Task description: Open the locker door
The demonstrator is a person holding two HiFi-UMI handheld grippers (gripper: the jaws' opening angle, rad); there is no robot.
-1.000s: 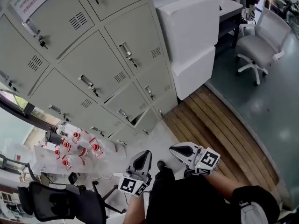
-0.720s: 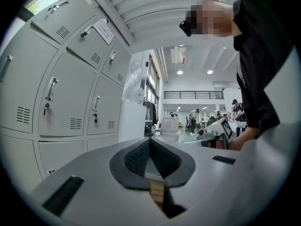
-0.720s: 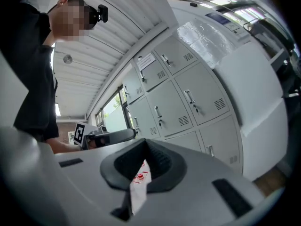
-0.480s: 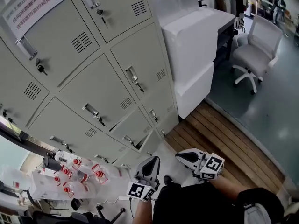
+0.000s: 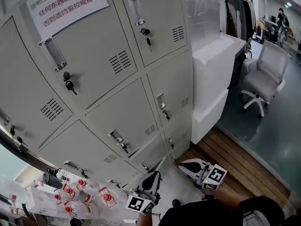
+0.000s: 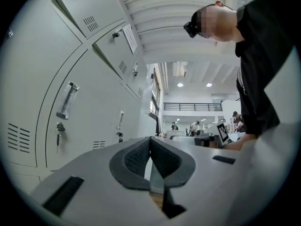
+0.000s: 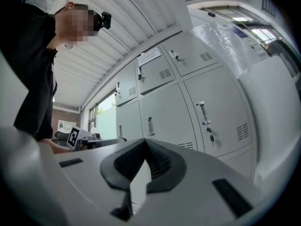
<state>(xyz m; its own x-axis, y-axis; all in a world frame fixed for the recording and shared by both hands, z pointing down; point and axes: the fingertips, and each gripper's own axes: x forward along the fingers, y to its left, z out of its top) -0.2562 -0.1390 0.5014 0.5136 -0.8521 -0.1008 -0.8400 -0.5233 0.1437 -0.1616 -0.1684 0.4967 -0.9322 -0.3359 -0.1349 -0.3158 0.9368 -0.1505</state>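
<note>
Holding both grippers low at 6 o'clock in the head view, you are carrying the left gripper [image 5: 153, 175] and the right gripper [image 5: 184, 164] with jaws pressed fully together, and neither is gripping anything. The lockers [image 5: 94, 74] are standing ahead, well apart from both tips. The nearest locker door [image 5: 171, 86] is showing its handle [image 5: 161, 101] at 12 o'clock from the left gripper and 11 o'clock from the right. Its long axis is running up the door, with a key [image 5: 166, 113] hanging just below. Both grippers look about equally near. I judge you are needing a forward reach, with the jaws opening across that upright bar.
</note>
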